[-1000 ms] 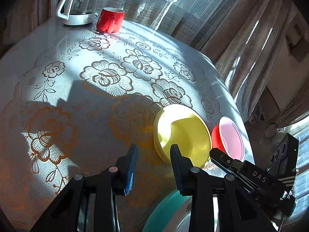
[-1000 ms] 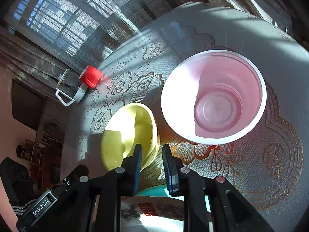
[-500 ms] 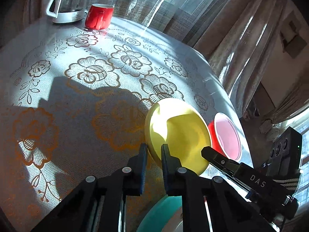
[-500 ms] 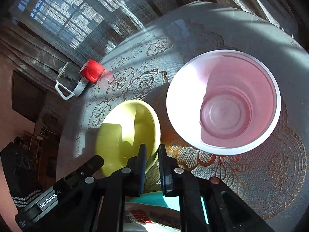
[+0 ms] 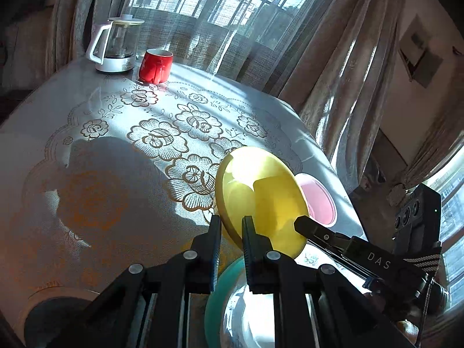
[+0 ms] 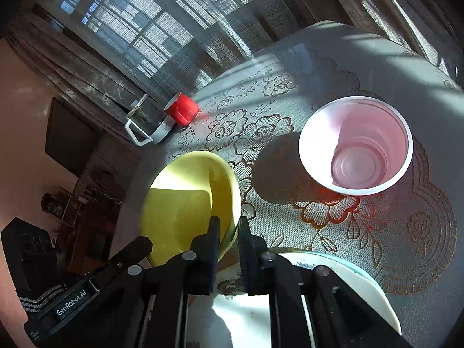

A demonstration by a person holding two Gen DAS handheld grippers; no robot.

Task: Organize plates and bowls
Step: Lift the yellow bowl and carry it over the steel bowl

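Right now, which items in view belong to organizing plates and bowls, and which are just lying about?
Job: yellow bowl, gripped at its rim by left gripper and right gripper; pink bowl; teal-rimmed plate.
Lying about: red mug, glass kettle.

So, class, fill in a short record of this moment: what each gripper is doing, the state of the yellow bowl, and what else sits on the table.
left gripper: shut on the yellow bowl, at one side of its rim
right gripper: shut on the same bowl, opposite side
bowl state: tilted, apparently lifted off the tablecloth
pink bowl: upright, empty, standing apart
plate: teal-rimmed, below the grippers
far edge: red mug beside a glass kettle
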